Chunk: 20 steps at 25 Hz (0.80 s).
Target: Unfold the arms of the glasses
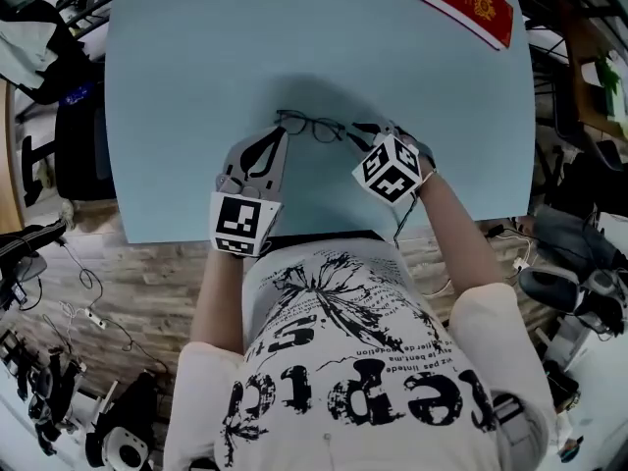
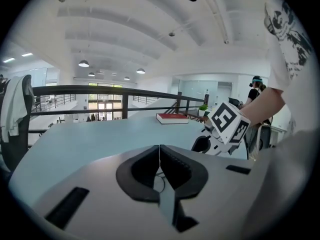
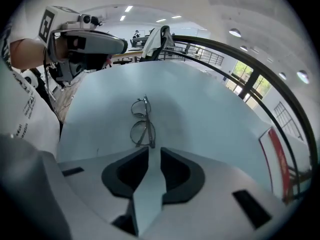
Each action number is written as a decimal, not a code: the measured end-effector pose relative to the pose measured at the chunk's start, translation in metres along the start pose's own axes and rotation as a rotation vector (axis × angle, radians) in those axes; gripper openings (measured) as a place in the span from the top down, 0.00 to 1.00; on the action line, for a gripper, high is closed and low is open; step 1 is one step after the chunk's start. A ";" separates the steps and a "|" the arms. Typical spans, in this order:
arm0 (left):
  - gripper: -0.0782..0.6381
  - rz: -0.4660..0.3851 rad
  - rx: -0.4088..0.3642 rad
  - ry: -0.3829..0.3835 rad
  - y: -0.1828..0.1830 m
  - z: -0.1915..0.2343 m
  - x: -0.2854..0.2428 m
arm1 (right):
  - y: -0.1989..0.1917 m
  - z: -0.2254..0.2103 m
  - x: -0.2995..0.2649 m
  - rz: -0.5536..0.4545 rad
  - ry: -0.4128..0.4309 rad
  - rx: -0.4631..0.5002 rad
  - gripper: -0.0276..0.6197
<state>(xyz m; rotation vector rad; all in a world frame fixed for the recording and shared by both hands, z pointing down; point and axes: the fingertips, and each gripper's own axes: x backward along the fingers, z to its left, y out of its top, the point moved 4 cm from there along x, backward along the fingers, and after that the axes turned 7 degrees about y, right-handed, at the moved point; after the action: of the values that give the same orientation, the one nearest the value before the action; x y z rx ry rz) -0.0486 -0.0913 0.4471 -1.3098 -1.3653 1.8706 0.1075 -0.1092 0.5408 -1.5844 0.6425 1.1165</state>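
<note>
Lying flat on the blue table [image 1: 177,86], a little above the middle of the head view, the glasses [image 1: 312,126] look folded, with their arms tucked behind the two round lenses. So the job seems to be just at its start. The left tongs [image 1: 281,130] are at the left end of the glasses with their jaws pressed together. A thin bit of wire shows under their tips, but in the right gripper view these tongs hang above the table, apart from the glasses, so I think they pinch nothing. The right tongs [image 1: 358,130] are at the right end, jaws a little spread with nothing between them, and the near end of the glasses lies just in front of the tips. A red book [image 1: 469,3] rests in the upper right corner, well apart. Next, I think one pair must hold the frame still while the other catches one thin arm and swings it out gently, since the wire could slip.
</note>
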 end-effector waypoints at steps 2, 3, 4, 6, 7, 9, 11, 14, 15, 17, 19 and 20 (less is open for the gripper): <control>0.86 0.010 0.000 -0.004 -0.003 0.003 -0.003 | 0.003 -0.002 -0.007 0.020 0.019 0.039 0.82; 0.86 0.015 0.001 -0.006 -0.005 0.005 -0.004 | 0.005 -0.002 -0.010 0.030 0.031 0.053 0.83; 0.86 0.022 0.002 -0.009 -0.007 0.007 -0.004 | 0.006 -0.001 -0.013 0.042 0.044 0.064 0.83; 0.86 0.039 -0.001 -0.016 -0.011 0.009 -0.006 | 0.007 0.001 -0.018 0.066 0.071 0.082 0.83; 0.86 0.047 -0.004 -0.018 -0.013 0.009 -0.007 | 0.007 0.002 -0.020 0.077 0.082 0.090 0.83; 0.86 0.063 -0.011 -0.023 -0.016 0.011 -0.011 | 0.007 0.001 -0.025 0.092 0.094 0.111 0.84; 0.86 0.078 -0.018 -0.031 -0.019 0.013 -0.015 | 0.009 -0.002 -0.029 0.103 0.099 0.130 0.87; 0.86 0.106 -0.036 -0.052 -0.022 0.014 -0.019 | 0.011 -0.003 -0.032 0.120 0.111 0.164 0.90; 0.86 0.119 -0.049 -0.060 -0.024 0.014 -0.020 | 0.011 -0.002 -0.032 0.124 0.116 0.175 0.90; 0.86 0.154 -0.092 -0.079 -0.028 0.013 -0.023 | 0.012 -0.001 -0.032 0.123 0.120 0.189 0.90; 0.86 0.202 -0.157 -0.108 -0.034 0.011 -0.028 | 0.013 0.000 -0.032 0.119 0.116 0.198 0.90; 0.86 0.231 -0.191 -0.130 -0.037 0.009 -0.031 | 0.013 0.000 -0.032 0.118 0.113 0.202 0.90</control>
<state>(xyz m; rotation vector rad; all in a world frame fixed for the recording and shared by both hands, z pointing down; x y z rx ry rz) -0.0489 -0.1055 0.4940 -1.5189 -1.5473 2.0496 0.0834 -0.1169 0.5634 -1.4576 0.9060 1.0182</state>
